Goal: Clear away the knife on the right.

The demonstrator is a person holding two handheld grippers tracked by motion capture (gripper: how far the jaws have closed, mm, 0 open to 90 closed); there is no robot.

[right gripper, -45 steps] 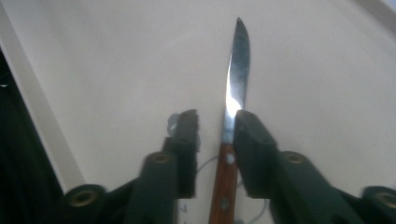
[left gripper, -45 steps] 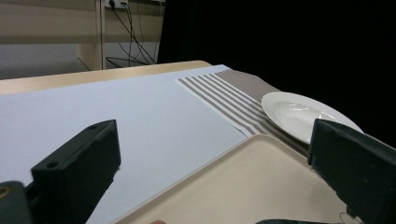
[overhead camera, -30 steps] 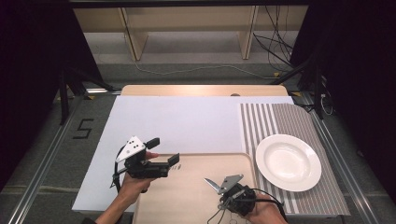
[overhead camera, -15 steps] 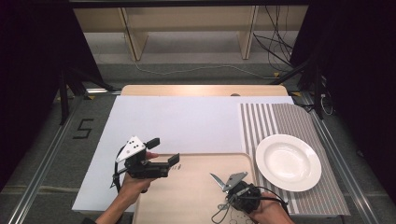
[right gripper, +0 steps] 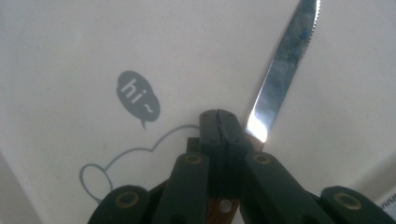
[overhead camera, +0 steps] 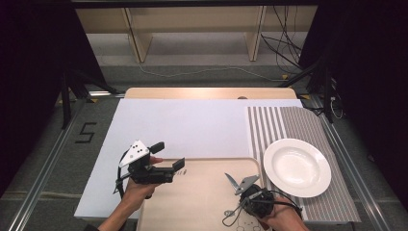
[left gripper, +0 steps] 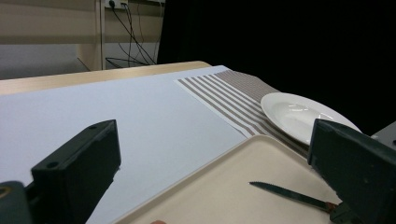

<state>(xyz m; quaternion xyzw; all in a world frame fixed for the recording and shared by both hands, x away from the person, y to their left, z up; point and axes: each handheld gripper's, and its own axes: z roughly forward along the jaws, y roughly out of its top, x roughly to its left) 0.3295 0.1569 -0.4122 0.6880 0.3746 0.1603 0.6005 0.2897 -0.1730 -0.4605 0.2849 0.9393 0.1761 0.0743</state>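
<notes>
- Knife with a shiny toothed metal blade and brown wooden handle (right gripper: 280,70): the right gripper (right gripper: 223,122) has its two black jaws squeezed tight on the handle, and the blade sticks out past the jaw tips.
- Under them lies the flat cream plastic tray (overhead camera: 202,202), which has a grey "hi" bubble (right gripper: 137,98) drawn on it.
- The left gripper (overhead camera: 169,160) hangs over the tray's left edge with its jaws wide apart, holding nothing.
- A round white plate (overhead camera: 297,167) sits on the striped grey mat (overhead camera: 288,125), just beside the tray.
</notes>
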